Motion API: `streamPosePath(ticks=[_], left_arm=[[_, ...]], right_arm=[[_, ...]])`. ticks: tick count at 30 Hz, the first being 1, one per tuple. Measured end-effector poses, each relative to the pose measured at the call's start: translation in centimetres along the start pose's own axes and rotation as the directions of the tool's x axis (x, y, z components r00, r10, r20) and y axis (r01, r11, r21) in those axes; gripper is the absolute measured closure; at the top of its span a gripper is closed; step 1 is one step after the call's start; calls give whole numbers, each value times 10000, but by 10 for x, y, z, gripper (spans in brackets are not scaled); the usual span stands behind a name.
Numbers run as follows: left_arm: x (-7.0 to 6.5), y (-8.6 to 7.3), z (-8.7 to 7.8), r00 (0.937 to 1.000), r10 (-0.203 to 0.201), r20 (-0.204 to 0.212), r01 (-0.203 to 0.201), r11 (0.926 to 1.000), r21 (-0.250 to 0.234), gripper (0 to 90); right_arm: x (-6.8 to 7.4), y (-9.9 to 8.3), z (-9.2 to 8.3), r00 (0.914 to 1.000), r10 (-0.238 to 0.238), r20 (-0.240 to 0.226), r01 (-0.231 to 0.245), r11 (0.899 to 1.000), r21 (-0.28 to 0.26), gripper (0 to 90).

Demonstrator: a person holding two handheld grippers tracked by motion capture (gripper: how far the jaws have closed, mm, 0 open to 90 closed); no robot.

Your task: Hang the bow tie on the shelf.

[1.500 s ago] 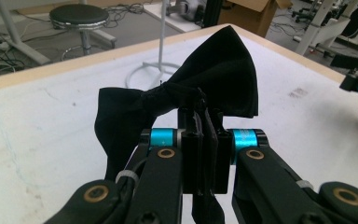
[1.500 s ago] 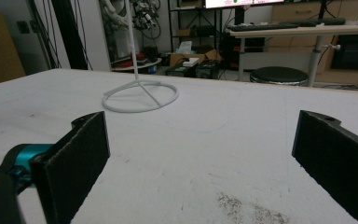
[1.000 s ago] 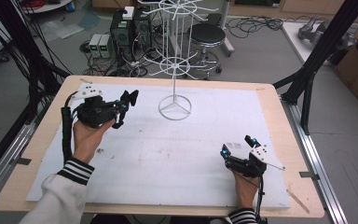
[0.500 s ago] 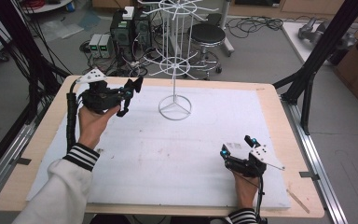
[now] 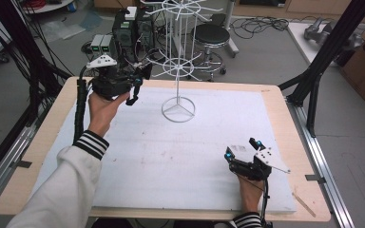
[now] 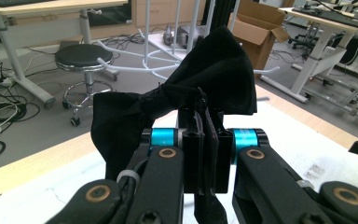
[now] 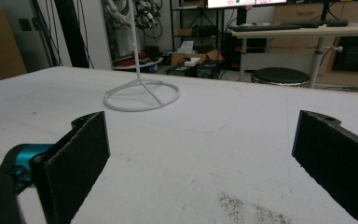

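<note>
At about ten o'clock on the table (image 5: 285, 118), the left gripper (image 5: 135, 88) is raised off the white mat, its jaws pressed together on a black bow tie (image 6: 186, 88); in the left gripper view the pinch sits at the tie's gathered centre, one wing fanning up to the right, the other sagging down to the left, and a strip of cloth trailing between the jaws. The tie looks light, limp and thin, not fragile, so the knot is probably the soundest place to hold it, since a wing alone would likely fold and slip. Just to its right, at roughly twelve o'clock, stands a white wire display stand (image 5: 178, 76), its ring base on the mat and its spoked arms near the gripper's tip; whether cloth touches an arm cannot be told. At about four o'clock the right gripper (image 5: 241, 151) rests low on the mat, its jaws spread wide with nothing between them, well apart from the stand.
</note>
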State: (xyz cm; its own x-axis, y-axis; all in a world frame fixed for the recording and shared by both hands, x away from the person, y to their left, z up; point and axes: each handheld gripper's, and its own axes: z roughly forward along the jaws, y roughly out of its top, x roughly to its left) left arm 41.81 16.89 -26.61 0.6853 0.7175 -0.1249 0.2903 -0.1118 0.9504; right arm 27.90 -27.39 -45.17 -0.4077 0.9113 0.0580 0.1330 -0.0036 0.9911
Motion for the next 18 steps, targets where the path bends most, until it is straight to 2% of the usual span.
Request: streamPosePath(ticks=[5, 18], left_arm=[[1, 7, 11, 9999, -153, 64, 153, 9999, -69, 864], [0, 17, 38, 9997, -105, 209, 104, 9999, 48, 863]], right_arm=[[0, 0, 0, 10000, 40, -26, -40, 10000, -1, 29], [0, 0, 0, 9999, 105, 3, -105, 9999, 20, 30]])
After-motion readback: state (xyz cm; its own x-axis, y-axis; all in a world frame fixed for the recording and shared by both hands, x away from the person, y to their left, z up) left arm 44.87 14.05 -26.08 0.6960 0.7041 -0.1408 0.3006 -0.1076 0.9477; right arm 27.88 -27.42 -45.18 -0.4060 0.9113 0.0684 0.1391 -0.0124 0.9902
